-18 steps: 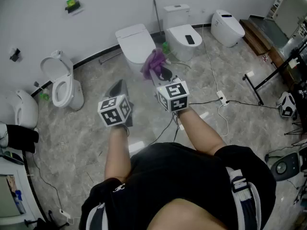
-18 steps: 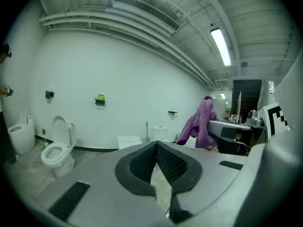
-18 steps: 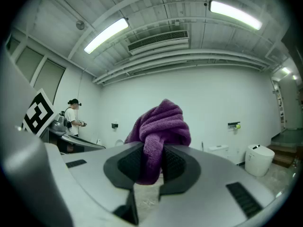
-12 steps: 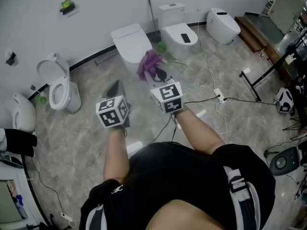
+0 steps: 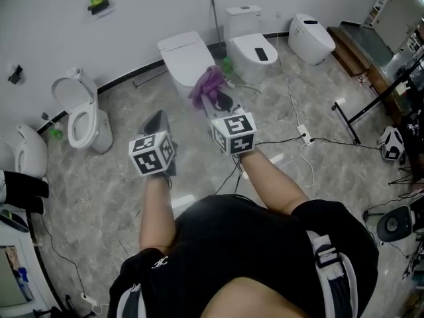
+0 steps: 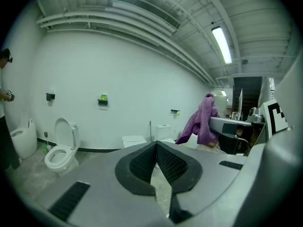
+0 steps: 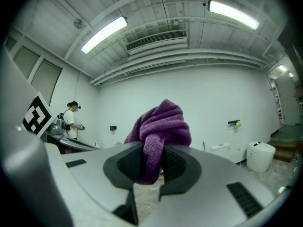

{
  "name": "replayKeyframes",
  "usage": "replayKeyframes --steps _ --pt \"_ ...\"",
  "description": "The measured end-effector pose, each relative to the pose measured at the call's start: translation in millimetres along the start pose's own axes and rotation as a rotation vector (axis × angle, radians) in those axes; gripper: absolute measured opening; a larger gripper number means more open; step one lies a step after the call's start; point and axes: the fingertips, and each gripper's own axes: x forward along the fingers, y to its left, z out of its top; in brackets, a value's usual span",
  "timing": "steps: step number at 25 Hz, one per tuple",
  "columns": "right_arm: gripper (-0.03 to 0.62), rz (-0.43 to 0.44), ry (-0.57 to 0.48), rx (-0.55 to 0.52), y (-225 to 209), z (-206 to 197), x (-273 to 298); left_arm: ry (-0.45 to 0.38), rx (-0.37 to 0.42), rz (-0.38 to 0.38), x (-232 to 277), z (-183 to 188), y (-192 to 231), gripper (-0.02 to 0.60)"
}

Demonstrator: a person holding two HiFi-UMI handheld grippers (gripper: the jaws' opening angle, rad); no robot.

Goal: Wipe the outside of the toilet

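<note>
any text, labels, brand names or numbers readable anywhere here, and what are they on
No word, brand or number can be read in any view.
Left cube and right cube: black-and-white square marker patterns, not lettering.
Shorts logo: a small white mark, too small to read.
Green holder on the wall: too small to show any print.
Cloth: no label shows.

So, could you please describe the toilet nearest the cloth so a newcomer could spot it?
A row of toilets lines the white wall. The toilet sits mid-row, just beyond the purple cloth in the right gripper. Its flat lid is shut and no tank shows, unlike the open-lidded neighbour and the tanked one.
</note>
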Motion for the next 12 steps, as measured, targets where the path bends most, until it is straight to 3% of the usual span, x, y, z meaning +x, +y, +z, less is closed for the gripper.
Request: replayKeyframes --steps 12 --pt "0.08 -0.05 0.01 0.041 21 -17 32 0.036 0.002 -0.062 18 -4 45 0.008"
